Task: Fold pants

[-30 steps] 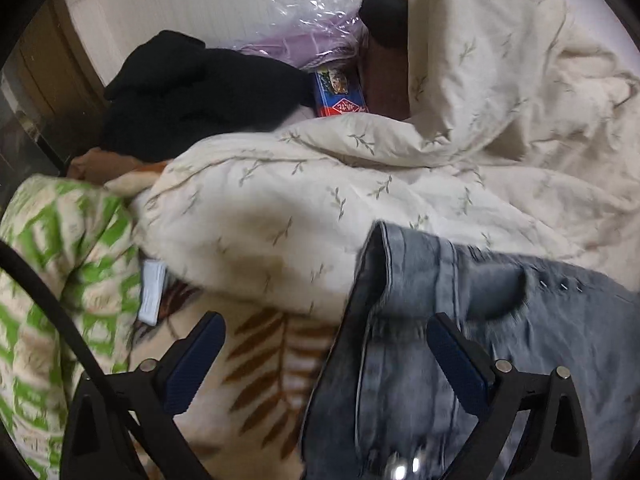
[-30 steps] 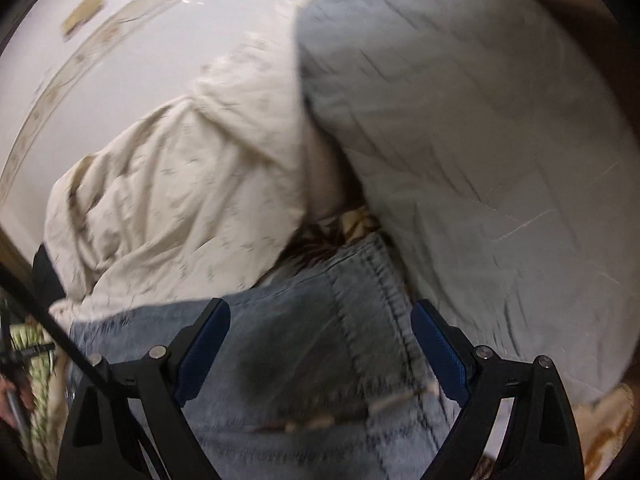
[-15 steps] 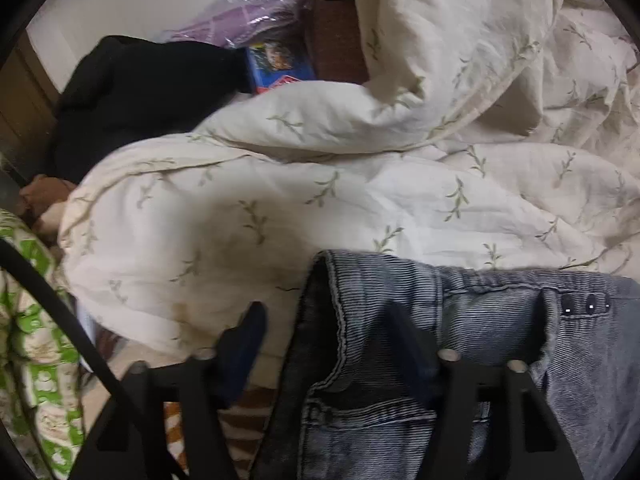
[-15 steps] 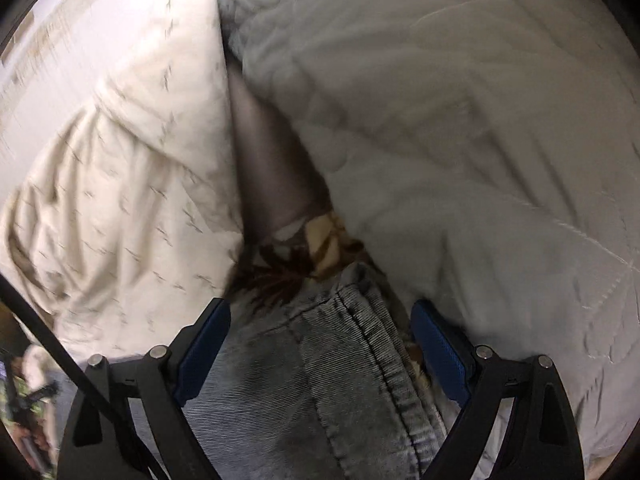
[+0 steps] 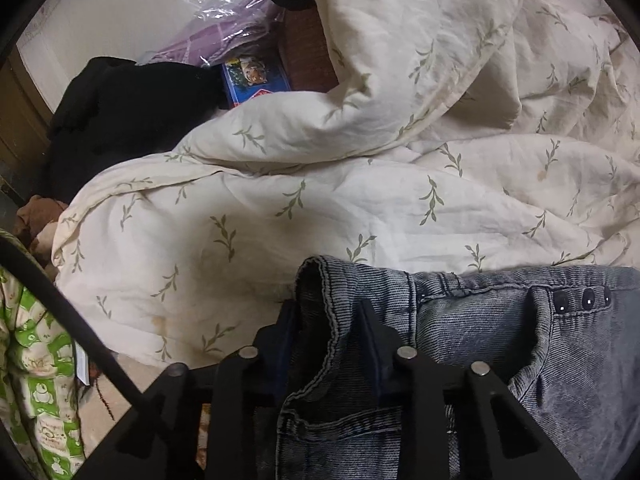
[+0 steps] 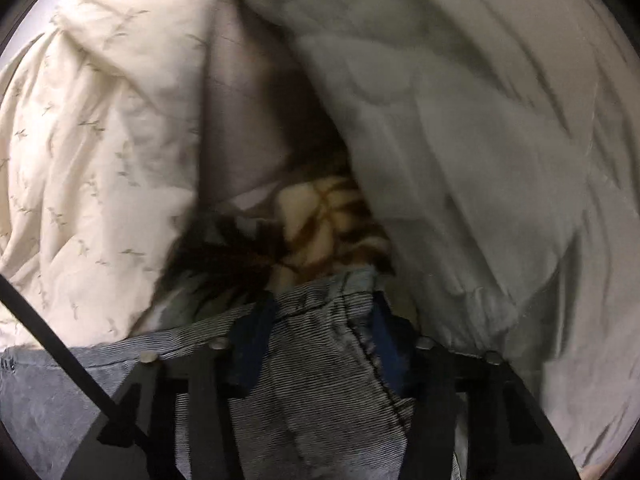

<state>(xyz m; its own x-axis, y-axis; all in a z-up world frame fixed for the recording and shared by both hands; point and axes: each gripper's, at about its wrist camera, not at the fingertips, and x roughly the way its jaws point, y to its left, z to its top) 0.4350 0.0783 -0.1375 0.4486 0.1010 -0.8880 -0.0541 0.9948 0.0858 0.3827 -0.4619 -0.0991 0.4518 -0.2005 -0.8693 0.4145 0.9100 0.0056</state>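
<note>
The pants (image 5: 500, 352), faded blue denim, lie along the bottom of both frames on a bed, their waistband edge against a cream duvet (image 5: 360, 208) printed with green sprigs; the left tongs (image 5: 330, 320) sit at lower centre of the left wrist view, their jaws closing with the folded waistband corner between the dark pads, which appear to touch the cloth; the right tongs (image 6: 320, 320) sit at lower centre of the right wrist view, jaws likewise closing over the other denim corner, the picture there blurred; above that corner shows a brown leaf-patterned blanket (image 6: 320, 220), and a pale grey quilt (image 6: 460, 140) fills the right of that frame; a black garment (image 5: 120, 120) lies at upper left of the left view.
</note>
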